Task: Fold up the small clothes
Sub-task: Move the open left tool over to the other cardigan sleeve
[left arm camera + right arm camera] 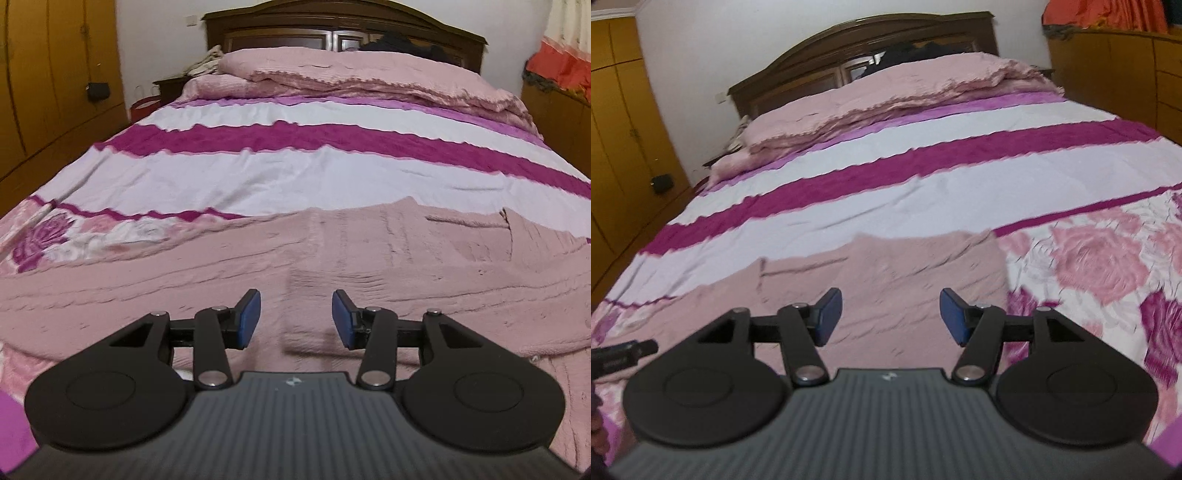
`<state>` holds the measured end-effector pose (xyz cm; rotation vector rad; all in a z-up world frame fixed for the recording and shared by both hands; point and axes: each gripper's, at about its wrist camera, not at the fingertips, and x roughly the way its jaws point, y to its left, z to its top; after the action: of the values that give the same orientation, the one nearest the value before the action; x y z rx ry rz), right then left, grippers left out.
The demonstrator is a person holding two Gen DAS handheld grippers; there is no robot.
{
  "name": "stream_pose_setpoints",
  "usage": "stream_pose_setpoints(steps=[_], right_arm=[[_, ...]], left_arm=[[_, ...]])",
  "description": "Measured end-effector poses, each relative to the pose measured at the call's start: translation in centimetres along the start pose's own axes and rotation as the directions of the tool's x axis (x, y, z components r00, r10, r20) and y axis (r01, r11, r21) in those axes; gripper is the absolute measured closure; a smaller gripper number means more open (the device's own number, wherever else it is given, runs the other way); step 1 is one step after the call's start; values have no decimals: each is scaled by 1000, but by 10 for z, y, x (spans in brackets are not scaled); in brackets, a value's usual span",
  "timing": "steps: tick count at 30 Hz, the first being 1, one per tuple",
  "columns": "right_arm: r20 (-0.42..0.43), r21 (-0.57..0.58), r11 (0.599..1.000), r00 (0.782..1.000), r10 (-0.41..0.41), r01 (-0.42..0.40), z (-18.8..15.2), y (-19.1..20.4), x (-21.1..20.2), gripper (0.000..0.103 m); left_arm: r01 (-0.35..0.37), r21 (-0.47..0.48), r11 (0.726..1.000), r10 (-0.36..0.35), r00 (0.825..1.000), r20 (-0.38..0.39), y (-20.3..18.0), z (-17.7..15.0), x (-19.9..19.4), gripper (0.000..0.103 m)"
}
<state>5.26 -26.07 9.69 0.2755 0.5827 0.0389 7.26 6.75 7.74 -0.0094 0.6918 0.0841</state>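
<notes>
A pale pink knitted garment [369, 258] lies spread flat on the bed, near its foot. It also shows in the right wrist view [886, 273]. My left gripper [296, 319] is open with blue pads, low over the garment's near part, and holds nothing. My right gripper [891, 317] is open and empty, low over the garment's right part, close to its right edge. A bit of the left gripper [624, 352] shows at the left edge of the right wrist view.
The bed has a white and magenta striped sheet [295, 173] with a rose print [1100, 258] at the foot. A pink folded quilt [351, 74] lies by the dark wooden headboard [332, 26]. Yellow wooden wardrobes [48, 74] stand left, a cabinet [1126, 74] right.
</notes>
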Motion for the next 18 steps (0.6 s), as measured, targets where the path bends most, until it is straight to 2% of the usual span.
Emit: stream_pose_setpoints(steps=[9, 18], right_arm=[[-62, 53, 998, 998, 27, -23, -32, 12, -23, 42], [-83, 55, 998, 997, 9, -4, -54, 14, -34, 42]], left_arm=[[-78, -100, 992, 76, 997, -29, 52, -16, -30, 50], [-151, -249, 957, 133, 987, -84, 109, -34, -42, 43]])
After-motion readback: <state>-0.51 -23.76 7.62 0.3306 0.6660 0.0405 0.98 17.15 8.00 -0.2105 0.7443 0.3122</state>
